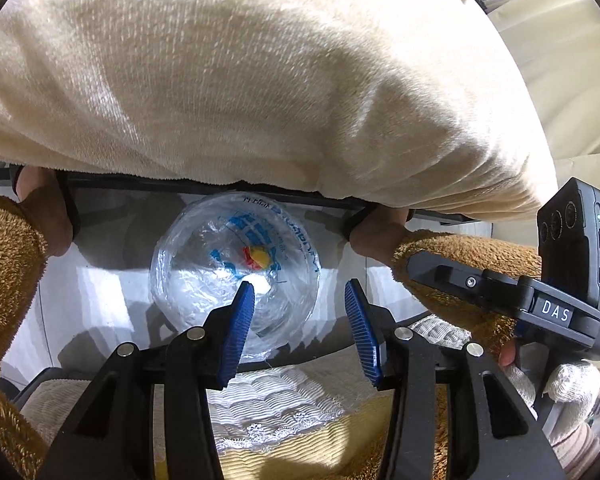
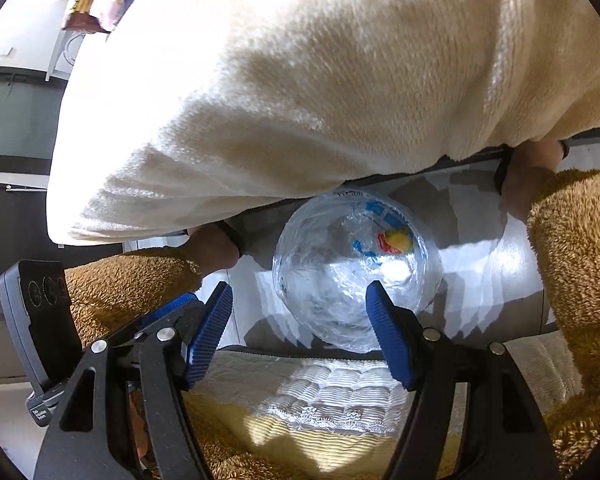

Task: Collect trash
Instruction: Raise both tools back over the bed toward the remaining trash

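Bin mouth open below; cream blanket overhangs far rim.

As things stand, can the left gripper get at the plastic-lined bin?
Probably yes: the left gripper is open, pointing at the plastic-lined bin with nothing between; the cream blanket overhangs only its far edge.

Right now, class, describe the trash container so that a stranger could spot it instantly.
Find the big cream fleece blanket across the top. Just below its edge, on the pale floor, stands a round bin lined with a clear plastic bag. Only it is transparent, with blue print and a red-yellow spot.
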Available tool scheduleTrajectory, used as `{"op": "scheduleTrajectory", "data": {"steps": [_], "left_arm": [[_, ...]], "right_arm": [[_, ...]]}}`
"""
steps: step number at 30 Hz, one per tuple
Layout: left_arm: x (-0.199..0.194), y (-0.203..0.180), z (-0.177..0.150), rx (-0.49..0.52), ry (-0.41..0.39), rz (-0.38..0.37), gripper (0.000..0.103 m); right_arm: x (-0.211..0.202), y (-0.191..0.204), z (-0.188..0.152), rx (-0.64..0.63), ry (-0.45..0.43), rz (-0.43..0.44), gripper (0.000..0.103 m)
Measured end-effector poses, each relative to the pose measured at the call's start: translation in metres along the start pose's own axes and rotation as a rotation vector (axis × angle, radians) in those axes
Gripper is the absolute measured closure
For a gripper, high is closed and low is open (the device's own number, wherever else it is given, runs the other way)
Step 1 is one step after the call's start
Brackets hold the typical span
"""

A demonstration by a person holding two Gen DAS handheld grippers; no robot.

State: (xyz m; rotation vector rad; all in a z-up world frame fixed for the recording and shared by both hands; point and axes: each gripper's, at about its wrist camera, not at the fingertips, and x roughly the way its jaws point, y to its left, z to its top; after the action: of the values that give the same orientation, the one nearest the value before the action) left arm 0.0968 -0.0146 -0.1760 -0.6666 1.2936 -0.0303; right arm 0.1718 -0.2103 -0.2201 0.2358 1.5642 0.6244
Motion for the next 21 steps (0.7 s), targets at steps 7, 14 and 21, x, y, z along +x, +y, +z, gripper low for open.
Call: {"op": "scheduleTrajectory", "data": {"steps": [7,14,21], "left_arm": [[-0.023,-0.018,-0.006,0.106,-0.093,-0.013,0.057],[-0.051,-0.029,-0.012,0.166,-0.223,-0.039,0.057],[-0.08,-0.039,-0.02,0.238,-0.342,-0.059,0.057]], "right_arm": [[-0.015,0.006,-0.006,-0.055,-0.072,0.001,0.034],[-0.039,0.015,-0.014,-0.138,-0.179,0.003,0.034],[-0.075,0.023,-0.026,-0.221,-0.336,0.011,0.034]]}}
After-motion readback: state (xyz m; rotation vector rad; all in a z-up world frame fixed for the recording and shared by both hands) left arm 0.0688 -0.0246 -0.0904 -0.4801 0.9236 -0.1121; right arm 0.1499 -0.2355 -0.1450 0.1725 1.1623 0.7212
